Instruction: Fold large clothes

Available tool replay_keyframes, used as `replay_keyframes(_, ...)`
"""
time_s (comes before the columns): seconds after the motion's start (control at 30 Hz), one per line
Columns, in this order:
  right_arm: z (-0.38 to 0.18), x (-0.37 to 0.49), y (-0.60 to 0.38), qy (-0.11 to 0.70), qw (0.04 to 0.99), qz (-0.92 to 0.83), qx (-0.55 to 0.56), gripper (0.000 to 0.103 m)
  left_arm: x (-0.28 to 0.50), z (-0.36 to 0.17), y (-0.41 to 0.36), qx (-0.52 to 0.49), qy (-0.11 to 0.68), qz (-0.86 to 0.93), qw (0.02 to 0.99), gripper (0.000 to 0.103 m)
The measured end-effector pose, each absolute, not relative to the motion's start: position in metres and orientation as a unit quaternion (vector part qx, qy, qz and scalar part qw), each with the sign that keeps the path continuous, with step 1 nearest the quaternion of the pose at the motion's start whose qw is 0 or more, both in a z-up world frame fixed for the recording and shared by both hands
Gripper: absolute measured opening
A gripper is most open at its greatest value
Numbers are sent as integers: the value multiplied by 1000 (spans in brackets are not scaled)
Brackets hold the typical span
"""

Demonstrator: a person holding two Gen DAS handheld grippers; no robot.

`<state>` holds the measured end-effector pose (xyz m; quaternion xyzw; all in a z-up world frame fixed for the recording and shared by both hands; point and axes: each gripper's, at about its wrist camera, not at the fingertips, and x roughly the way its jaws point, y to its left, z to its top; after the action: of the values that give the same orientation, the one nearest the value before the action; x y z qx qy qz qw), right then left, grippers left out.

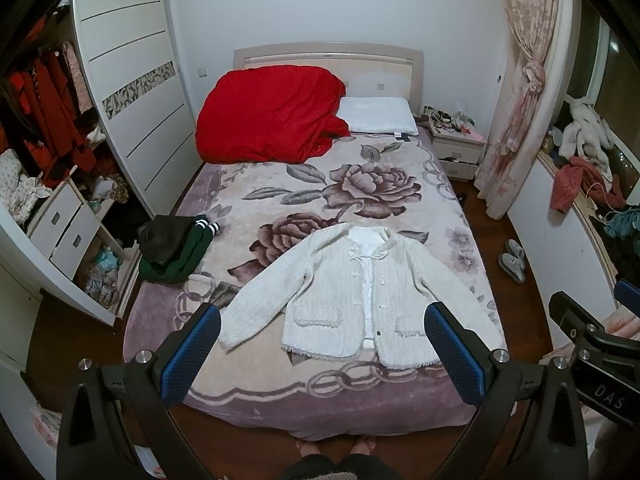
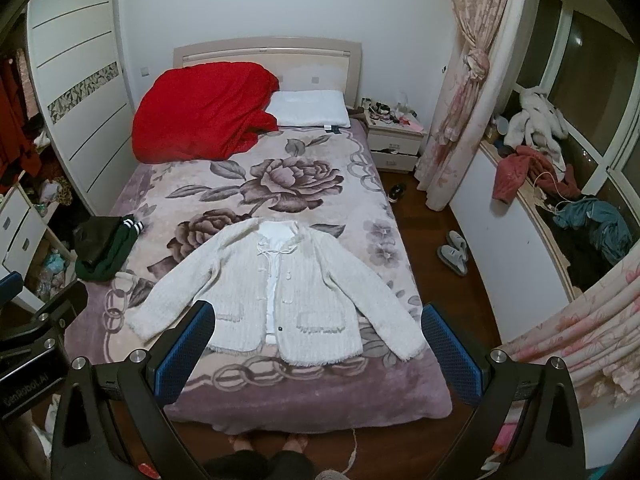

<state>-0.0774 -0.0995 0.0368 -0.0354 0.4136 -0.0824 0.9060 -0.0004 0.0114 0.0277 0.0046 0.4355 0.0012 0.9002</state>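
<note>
A white knit cardigan (image 1: 352,292) lies spread flat, front up, on the near half of the bed (image 1: 304,404), its collar toward the far headboard and its hem toward the near edge. Both sleeves reach out and down to either side, and the front hangs partly unbuttoned over a white inner layer. It rests on a mauve blanket with large rose print (image 2: 292,176).

The left gripper (image 1: 322,344) hangs above the near end of the bed with its blue-padded fingers (image 1: 188,354) spread wide and released, holding nothing; the cardigan's lower half shows between them. The right gripper (image 2: 318,340) is just beside it on the right, its fingers (image 2: 452,350) likewise spread apart and empty, well above the fabric.

On the left edge of the bed, left of the cardigan, sits a small heap of dark green and black clothing (image 1: 172,250). At the far end a red quilt (image 1: 268,112) is bunched on the left, with a white pillow (image 1: 378,116) touching it on the right. A pair of grey slippers (image 2: 454,252) lies on the wooden floor to the right of the bed. The person's feet (image 2: 268,444) stand at the near foot of the bed
</note>
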Motion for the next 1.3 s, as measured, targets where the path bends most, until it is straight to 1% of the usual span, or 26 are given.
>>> replay_keyframes(0.6, 40, -76, -98, 411, 907, -83, -38, 103, 0, 29, 12, 3, 431, 1, 902, 103)
replay_keyframes(1.07, 56, -69, -93, 409, 908, -84, -35, 103, -1, 29, 12, 2, 429, 1, 903, 103)
replay_keyframes(1.3, 53, -72, -94, 407, 909, -84, -35, 103, -1, 29, 12, 2, 428, 1, 904, 103)
